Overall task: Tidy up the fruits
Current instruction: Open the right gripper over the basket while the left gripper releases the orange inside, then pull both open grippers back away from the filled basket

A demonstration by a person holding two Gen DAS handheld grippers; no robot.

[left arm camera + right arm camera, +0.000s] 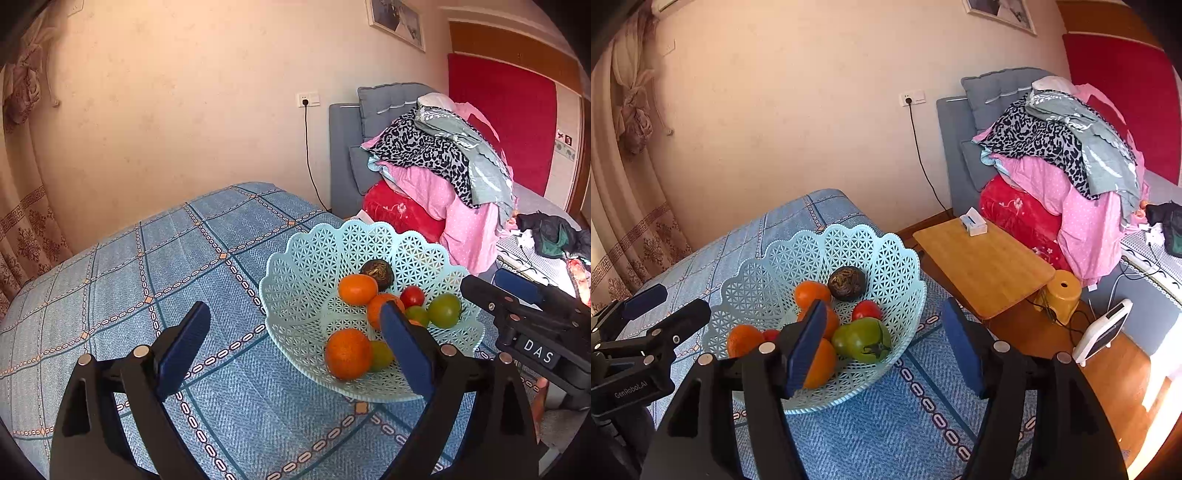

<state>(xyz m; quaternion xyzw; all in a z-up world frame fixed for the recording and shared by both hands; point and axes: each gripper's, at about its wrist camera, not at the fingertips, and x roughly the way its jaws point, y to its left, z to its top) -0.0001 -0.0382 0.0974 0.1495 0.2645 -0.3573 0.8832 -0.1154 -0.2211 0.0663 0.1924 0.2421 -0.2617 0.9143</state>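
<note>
Left gripper (pixel 295 347), held low over the blue patterned cloth (pixel 147 280), its jaws spread wide and holding nothing; its right finger (pixel 406 350) overlaps the near side of the pale blue lattice basket (pixel 303 273) in the left wrist view, though contact cannot be told. The cloth lies bare to the left of the basket as far as the table's rounded far edge by the wall. The basket stands on the cloth and holds the fruit: oranges (pixel 357 289), a dark round fruit (pixel 378 272) toward its far wall, a red tomato (pixel 412 296) and green tomatoes (pixel 444 310) toward its right side. Right gripper (pixel 886 343), likewise wide open and empty, hangs above the basket's right rim, one finger (pixel 809 343) before the oranges and the other over bare cloth right of the basket. Right of the basket the cloth ends; beyond that edge stand a low wooden table (pixel 982 266), a yellow stool (pixel 1062 291) and a small white heater (pixel 1102 328) on the floor.
</note>
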